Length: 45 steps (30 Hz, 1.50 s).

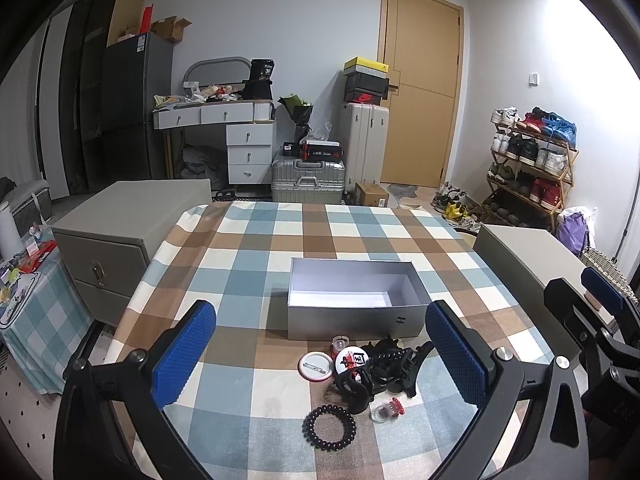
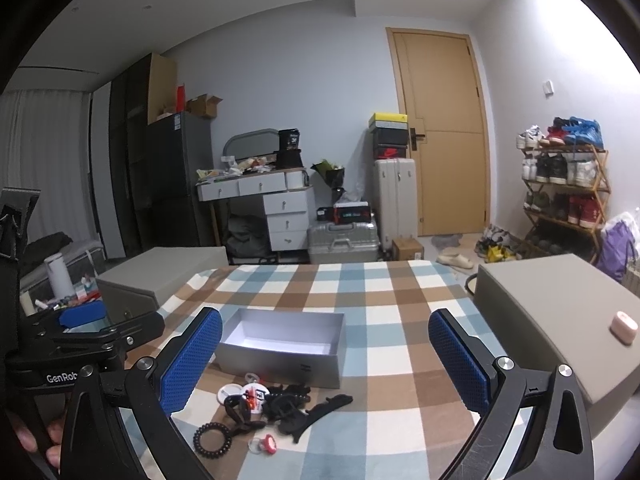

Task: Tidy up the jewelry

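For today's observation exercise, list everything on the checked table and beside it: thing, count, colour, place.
Box: one, silver-grey, open, mid-table, nothing visible inside.
Round badges: two, white with red, in front of the box.
Hair claws: several, black, piled in front of the box; exact count unclear.
Bead bracelet: one, black, nearest the cameras.
Clear ring with red top: one, right of the bracelet.
Tablecloth: one, blue, brown and cream checks.
Drawer units: two, grey, one at each side of the table.
Pink case: one, on the right-hand unit.
Left gripper: black, blue pads, open above the pile.
Right gripper: same, open.
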Motion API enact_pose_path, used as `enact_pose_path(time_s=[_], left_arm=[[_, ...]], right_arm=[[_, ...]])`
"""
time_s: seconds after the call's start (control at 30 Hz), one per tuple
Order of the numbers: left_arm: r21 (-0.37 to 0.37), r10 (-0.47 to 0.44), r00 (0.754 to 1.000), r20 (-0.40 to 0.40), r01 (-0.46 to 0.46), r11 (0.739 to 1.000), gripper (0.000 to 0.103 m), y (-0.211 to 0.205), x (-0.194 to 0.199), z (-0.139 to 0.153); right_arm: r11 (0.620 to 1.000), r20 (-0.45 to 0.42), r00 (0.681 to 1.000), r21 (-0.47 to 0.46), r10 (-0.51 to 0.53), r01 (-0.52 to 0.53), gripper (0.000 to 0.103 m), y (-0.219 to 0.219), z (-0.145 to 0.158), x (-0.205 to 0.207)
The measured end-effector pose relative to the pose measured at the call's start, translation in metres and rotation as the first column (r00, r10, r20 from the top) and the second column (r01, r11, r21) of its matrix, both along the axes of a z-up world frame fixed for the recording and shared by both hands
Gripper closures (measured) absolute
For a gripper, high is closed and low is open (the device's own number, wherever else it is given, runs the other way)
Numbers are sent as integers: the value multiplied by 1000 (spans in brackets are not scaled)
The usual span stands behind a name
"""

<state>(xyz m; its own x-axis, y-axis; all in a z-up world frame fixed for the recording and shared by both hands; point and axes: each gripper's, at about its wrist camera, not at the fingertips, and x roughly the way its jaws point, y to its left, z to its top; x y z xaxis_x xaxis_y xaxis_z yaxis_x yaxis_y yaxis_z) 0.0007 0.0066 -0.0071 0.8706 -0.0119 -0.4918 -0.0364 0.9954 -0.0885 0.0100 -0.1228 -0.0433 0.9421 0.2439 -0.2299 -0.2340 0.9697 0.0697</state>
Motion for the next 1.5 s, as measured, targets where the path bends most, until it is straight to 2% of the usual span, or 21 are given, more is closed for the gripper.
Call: enact_pose_path(time_s=[0.83,1.13,1.33,1.5], left_arm=[[-13,10,1000,-8,-11,1000,1,5,-2,-2],[-53,-42,999,-22,41,998,1,14,4,-4],[-76,-56,998,-34,53,996,1,23,4,-12],[-65,20,997,-70,-24,998,1,43,7,-29]], right_arm=[[1000,10,1000,-1,9,-9,0,1,0,-1],[1000,1,1000,5,30,-30,0,0,-1,-1],[994,-47,992,11,113,-113,0,4,-11,6],[982,-112,976,-16,188,-191,0,20,-33,18]])
